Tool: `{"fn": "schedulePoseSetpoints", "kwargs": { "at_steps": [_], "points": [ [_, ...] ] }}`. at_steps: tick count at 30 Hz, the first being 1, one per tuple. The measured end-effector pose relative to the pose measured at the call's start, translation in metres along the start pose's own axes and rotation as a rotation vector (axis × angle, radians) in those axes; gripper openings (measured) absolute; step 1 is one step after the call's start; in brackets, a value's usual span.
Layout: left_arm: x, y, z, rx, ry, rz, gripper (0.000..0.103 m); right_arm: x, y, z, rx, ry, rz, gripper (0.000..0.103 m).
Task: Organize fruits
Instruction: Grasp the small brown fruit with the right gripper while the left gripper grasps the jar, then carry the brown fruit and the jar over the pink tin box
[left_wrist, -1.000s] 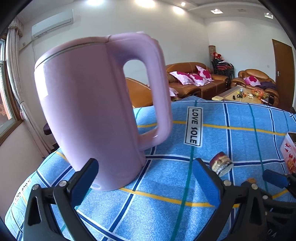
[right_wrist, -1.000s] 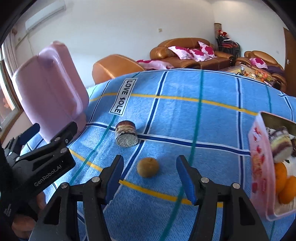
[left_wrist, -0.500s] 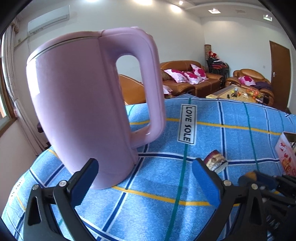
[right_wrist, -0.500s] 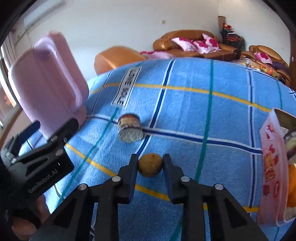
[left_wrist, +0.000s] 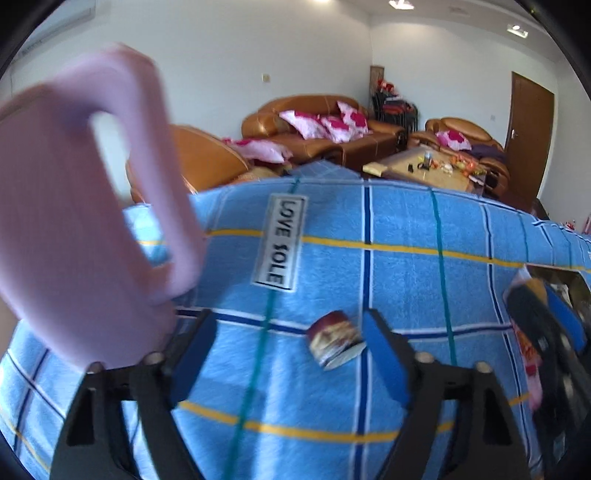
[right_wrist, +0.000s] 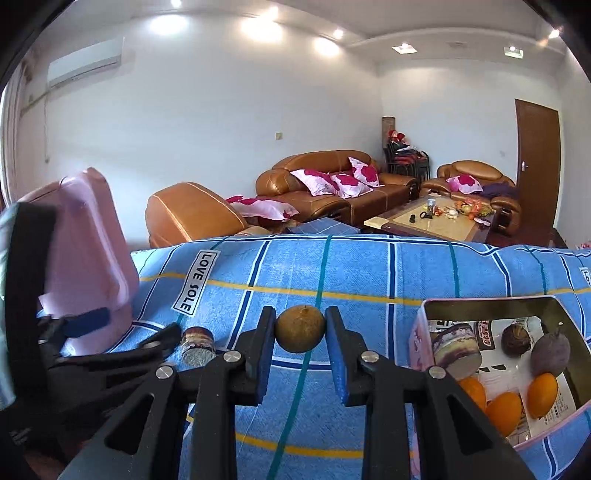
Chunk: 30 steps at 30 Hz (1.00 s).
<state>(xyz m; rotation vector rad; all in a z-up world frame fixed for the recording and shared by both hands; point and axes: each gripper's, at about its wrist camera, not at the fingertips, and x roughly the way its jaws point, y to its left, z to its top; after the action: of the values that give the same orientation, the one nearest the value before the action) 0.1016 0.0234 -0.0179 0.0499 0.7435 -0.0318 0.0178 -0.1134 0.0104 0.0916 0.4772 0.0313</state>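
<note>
Brown and round, the fruit (right_wrist: 300, 328) sits pinched between the blue pads of the right gripper (right_wrist: 300, 330), lifted clear of the blue checked cloth (right_wrist: 369, 273) by the look of it. Over to its right stands the pink box (right_wrist: 419, 332), and there's already a haul inside: three oranges (right_wrist: 504, 408) along the near side, two dark purplish fruits (right_wrist: 552, 352) toward the back, plus a small wrapped cake (right_wrist: 456, 349). So the sorting is well along, I'd say, with this brown one next for the box.

What's left? Across on the left, a little wrapped cake (left_wrist: 334, 343) lies on its side on the cloth, right in front of the left gripper (left_wrist: 288, 350), whose jaws stand wide apart with nothing between them. That cake is near the right-hand pad but apart from it. Whether it counts as part of the tidy-up, I can't say.

Close beside that gripper's left finger looms the pink kettle (left_wrist: 74, 229), blurred in this view. No other loose fruit shows on the cloth.
</note>
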Motion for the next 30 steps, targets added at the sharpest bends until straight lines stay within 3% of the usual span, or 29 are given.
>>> {"fn": "schedulePoseSetpoints", "kwargs": {
  "at_steps": [3, 8, 10, 14, 17, 23, 30],
  "points": [
    [0.023, -0.007, 0.004, -0.040, 0.081, -0.050, 0.065, 0.004, -0.002, -0.001, 0.013, 0.014, 0.004, 0.029],
    [0.040, -0.020, -0.004, -0.027, 0.157, -0.057, 0.053, 0.005, 0.000, -0.001, 0.004, 0.021, 0.009, 0.029],
    [0.038, -0.019, -0.003, -0.039, 0.148, -0.064, 0.045, 0.006, 0.002, -0.001, -0.002, 0.022, 0.012, 0.029],
    [0.034, -0.019, -0.007, -0.046, 0.144, -0.074, 0.044, 0.007, 0.005, -0.002, -0.008, 0.022, 0.013, 0.029],
    [0.022, -0.013, -0.010, -0.054, 0.095, -0.042, 0.044, 0.003, 0.006, -0.002, -0.010, 0.006, 0.023, 0.029],
    [-0.020, 0.001, -0.015, -0.023, -0.084, 0.060, 0.044, -0.003, 0.014, -0.006, -0.031, -0.036, 0.048, 0.029],
    [-0.037, 0.013, -0.025, -0.035, -0.166, 0.124, 0.044, -0.014, 0.024, -0.010, -0.075, -0.083, 0.049, 0.029]
  ]
}}
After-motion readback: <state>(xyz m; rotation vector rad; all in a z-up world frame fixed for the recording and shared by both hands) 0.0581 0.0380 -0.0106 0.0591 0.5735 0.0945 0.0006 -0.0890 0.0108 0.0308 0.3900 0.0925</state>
